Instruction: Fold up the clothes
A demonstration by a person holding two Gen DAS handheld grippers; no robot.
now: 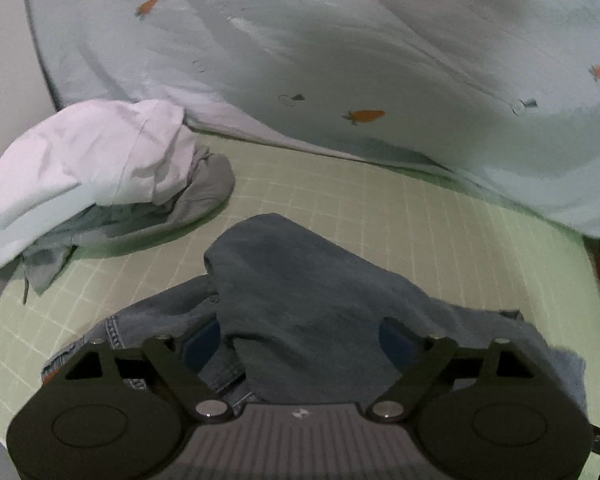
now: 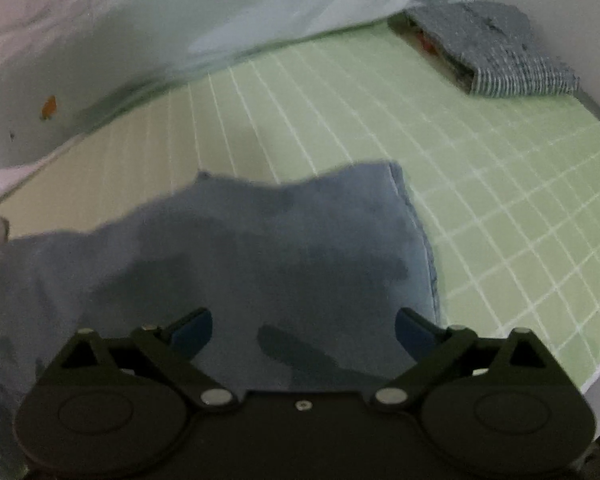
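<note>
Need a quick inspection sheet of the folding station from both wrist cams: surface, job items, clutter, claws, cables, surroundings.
Surface: green grid mat, flat.
Job's things: blue denim garment bunched on the mat, running between the fingers of both claws; folded striped piece at the far corner.
Clutter: heap of white and grey clothes on the mat's edge.
Grippers: left claw and right claw both open, denim in the gap; contact cannot be told.
Cables: nothing seen.
Surroundings: pale carrot-print sheet draped behind the mat.

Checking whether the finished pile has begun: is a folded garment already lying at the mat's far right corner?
Yes, a folded striped garment lies on the green grid mat at its far right corner.
</note>
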